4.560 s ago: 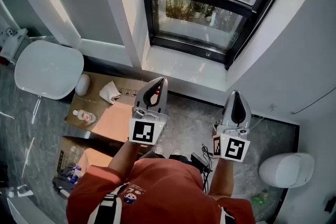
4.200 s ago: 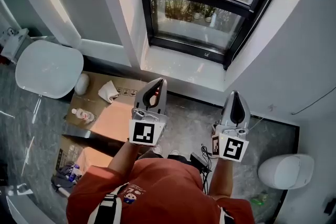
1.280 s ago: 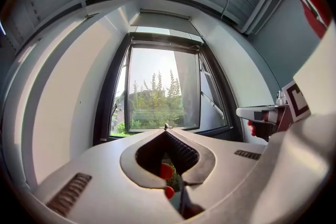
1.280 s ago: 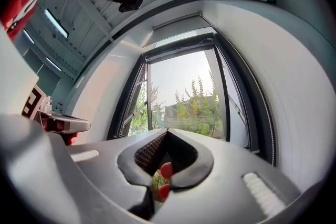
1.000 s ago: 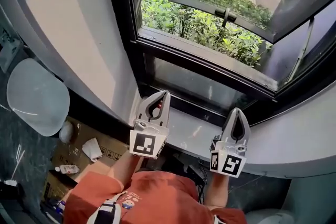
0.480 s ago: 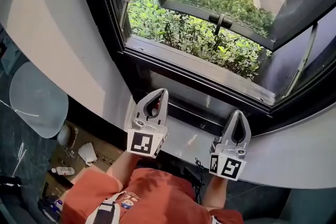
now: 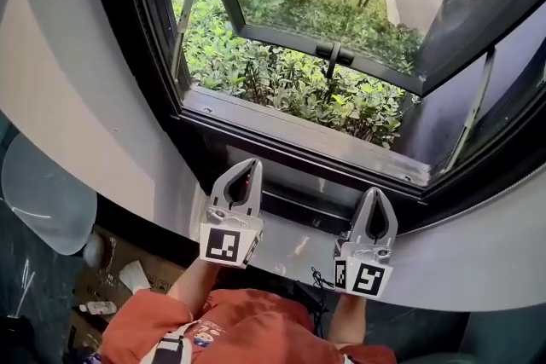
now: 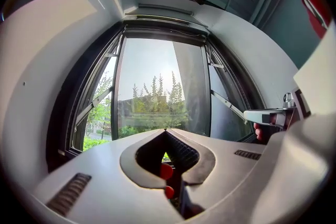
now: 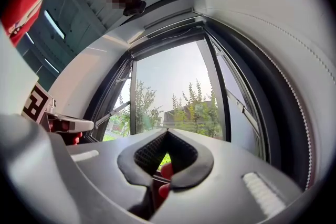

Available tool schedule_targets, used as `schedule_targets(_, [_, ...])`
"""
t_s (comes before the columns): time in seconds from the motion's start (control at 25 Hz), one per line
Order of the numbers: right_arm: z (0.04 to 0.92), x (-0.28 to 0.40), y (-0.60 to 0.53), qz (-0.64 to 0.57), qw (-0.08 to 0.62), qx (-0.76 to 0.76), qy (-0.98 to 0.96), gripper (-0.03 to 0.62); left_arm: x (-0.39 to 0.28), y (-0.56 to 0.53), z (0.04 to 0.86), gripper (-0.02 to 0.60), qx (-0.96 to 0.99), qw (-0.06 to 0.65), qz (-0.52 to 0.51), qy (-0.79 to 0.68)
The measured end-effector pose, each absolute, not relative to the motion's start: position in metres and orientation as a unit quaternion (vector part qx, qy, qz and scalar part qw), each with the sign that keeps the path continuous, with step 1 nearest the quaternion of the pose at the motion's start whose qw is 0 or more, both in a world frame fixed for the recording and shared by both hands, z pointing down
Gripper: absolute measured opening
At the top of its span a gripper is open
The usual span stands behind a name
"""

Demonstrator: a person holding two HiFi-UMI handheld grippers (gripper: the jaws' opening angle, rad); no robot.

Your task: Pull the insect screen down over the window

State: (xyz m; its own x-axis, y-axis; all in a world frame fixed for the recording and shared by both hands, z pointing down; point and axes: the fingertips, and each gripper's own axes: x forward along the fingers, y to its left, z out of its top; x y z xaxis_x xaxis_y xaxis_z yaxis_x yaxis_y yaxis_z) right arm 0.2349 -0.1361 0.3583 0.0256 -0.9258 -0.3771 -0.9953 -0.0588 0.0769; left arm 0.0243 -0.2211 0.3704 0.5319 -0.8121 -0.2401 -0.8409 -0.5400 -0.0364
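Your left tongs and right tongs were both clamped shut on nothing, side by side. At twelve o'clock, just past their tips, stood the window, its sash swung outward over shrubs.

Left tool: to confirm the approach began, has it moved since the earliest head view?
Yes. The left tool went forward: earlier its tip just reached the near edge of the sill; now it lies past the sill, at the black window frame.
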Motion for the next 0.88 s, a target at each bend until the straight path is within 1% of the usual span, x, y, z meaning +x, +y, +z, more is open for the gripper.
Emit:
schedule_targets(0.44, [0.339,0.228,-0.15,0.195,0.101,-0.717,0.662,0.009,0.016,-0.243,0.357,0.005,-0.875,0.082,0.118,0.462])
schedule_targets(0.68, [0.302,0.223,-0.159,0.244,0.106,-0.709,0.653,0.009,0.013,-0.255,0.329,0.005,-0.873,0.105,0.137,0.455])
schedule_targets(0.88, [0.255,0.221,-0.163,0.302,0.112,-0.699,0.639,0.009,0.012,-0.267,0.299,0.005,-0.871,0.126,0.154,0.449])
